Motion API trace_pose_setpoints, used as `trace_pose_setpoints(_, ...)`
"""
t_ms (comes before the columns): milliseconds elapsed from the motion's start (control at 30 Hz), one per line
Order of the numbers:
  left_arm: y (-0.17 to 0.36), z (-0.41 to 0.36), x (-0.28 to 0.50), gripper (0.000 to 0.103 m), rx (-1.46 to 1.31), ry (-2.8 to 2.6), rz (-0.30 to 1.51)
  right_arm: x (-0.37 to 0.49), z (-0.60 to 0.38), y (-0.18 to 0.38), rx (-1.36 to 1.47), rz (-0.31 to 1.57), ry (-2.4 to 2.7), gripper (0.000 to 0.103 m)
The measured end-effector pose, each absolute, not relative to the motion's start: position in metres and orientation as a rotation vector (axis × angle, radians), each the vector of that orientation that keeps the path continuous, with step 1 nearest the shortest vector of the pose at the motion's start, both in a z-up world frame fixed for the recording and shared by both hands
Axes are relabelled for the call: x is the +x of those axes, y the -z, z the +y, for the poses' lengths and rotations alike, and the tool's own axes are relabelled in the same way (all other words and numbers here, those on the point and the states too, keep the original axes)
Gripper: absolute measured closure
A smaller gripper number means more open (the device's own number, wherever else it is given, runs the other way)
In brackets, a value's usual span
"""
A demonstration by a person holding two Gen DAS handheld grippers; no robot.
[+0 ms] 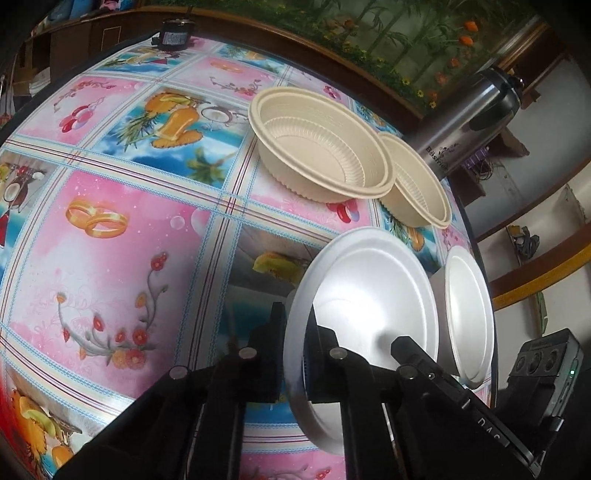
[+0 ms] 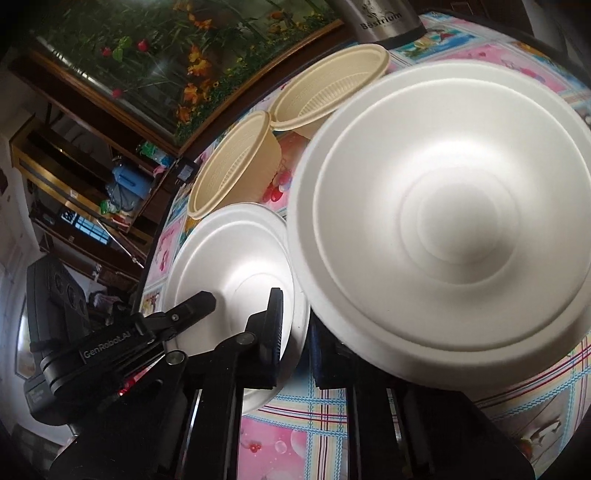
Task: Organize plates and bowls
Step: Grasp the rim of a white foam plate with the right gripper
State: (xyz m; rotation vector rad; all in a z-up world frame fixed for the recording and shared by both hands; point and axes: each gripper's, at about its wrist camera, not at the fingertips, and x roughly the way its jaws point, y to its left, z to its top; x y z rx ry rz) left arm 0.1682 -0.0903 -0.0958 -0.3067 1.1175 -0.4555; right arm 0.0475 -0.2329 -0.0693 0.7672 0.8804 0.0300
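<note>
The left tongs (image 1: pixel 295 354) are clamped on the rim of a white plate (image 1: pixel 369 291), one finger (image 1: pixel 275 354) outside the rim and the other over its inner face. The plate is tilted steeply, its lower edge close to the desk (image 1: pixel 122 236).

Just to its right stands a second white plate (image 1: pixel 467 314), also tilted on edge. In the right wrist view this second plate (image 2: pixel 232 254) sits between the right tongs (image 2: pixel 291 339): one finger (image 2: pixel 271 336) presses its inner face, while the other is mostly hidden behind the rim, so the tongs look clamped on it. The first plate (image 2: pixel 443 221) fills the right of that view, its edge overlapping the second plate's rim. The other tool's black finger reaches over the second plate from the left.

Further back on the desk stand two beige ribbed bowls: a big bowl (image 1: pixel 317 147) and a small bowl (image 1: pixel 417 184), rims touching or nearly so, both upright. Behind them, near the desk's far edge, stands a steel flask (image 1: pixel 469 122). A small black box (image 1: pixel 171 35) sits at the far corner of the desk.
</note>
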Motion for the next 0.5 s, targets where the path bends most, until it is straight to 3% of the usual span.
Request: trace_pose_setpoints(500, 0.077, -0.081, 0.135, 0.098, -0.249, 0.450, 1.049, 0.037, -0.229, 0.052, 0.757, 0.815, -0.068, 0.095)
